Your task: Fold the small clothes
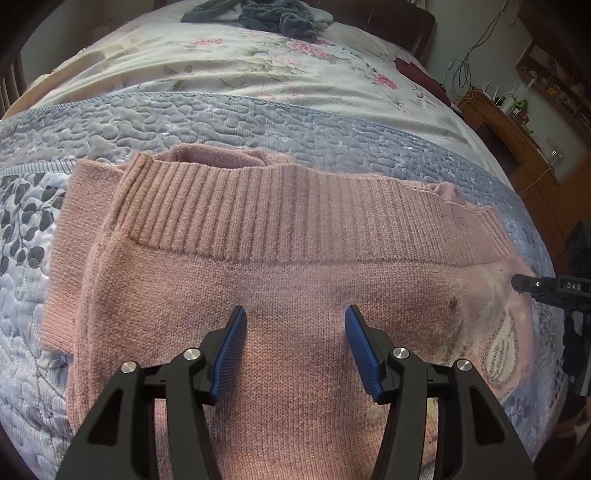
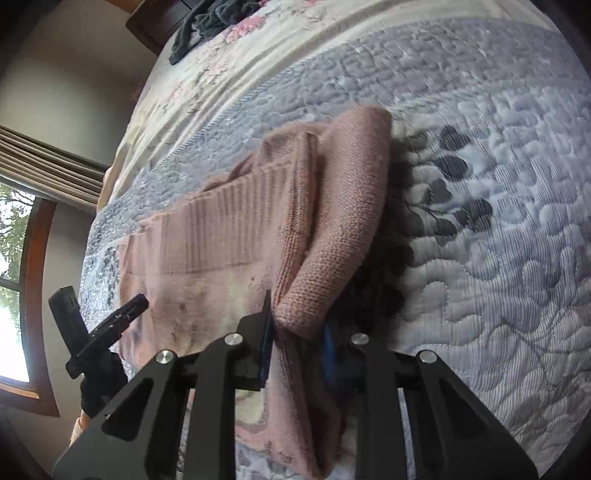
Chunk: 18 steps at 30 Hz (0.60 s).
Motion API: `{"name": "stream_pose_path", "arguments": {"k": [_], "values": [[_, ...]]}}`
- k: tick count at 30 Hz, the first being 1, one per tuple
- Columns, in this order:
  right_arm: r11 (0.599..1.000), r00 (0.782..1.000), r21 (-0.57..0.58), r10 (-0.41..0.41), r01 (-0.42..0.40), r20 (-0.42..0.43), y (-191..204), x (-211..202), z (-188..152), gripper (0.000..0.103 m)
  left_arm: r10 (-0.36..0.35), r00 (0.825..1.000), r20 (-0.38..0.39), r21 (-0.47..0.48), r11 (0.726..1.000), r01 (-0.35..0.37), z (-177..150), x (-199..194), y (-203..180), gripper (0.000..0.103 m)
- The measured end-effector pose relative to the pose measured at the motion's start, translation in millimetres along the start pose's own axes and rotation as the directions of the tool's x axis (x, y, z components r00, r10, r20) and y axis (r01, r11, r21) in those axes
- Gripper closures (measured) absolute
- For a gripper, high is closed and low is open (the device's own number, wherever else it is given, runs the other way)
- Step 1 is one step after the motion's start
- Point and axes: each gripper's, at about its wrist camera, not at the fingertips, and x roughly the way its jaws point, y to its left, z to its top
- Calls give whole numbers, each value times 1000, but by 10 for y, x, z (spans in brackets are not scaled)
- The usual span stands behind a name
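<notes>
Dusty-pink knitted sweater (image 1: 280, 295) lying on grey-blue quilted bedspread with dark leaf print (image 1: 229, 122), wide ribbed band running across the far edge, side panel folded over at the left in the left wrist view

Left gripper (image 1: 295, 354) hovering over the middle of the knit, blue ribbed pads (image 1: 231, 354) spread wide apart, nothing between them, no cloth pinched

Right gripper (image 2: 297, 336) closed down on a thick fold of the same sweater (image 2: 332, 221); pads nearly together with the pink fold squeezed between, fabric raised off the bedspread into a ridge running away from the fingers. Same right gripper visible from the left wrist view as a black tip (image 1: 535, 286) at the sweater's right edge, touching the knit

Left gripper also seen from the right wrist view as a black finger (image 2: 118, 317) at the sweater's opposite edge, near a window

Cream floral sheet (image 1: 258, 70) beyond the bedspread, pile of dark grey clothes (image 1: 266, 14) at the far end of the bed, well apart from the sweater. Wooden cabinet (image 1: 517, 136) beside the bed with small items on top, too small to identify
</notes>
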Motion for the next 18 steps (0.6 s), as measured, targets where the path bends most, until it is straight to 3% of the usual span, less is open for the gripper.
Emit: {"name": "stream_pose_path", "arguments": {"k": [6, 12, 18], "values": [[987, 1000, -162, 19, -21, -15, 893, -65, 103, 83, -74, 997, 16, -37, 997, 74, -42, -209, 106, 47], [946, 996, -322, -6, -22, -83, 1749, 297, 50, 84, -103, 993, 55, -70, 992, 106, -39, -389, 253, 47], [931, 986, -365, -83, 24, -147, 2062, 863, -5, 84, -129, 988, 82, -147, 979, 140, -43, -493, 504, 47]]}}
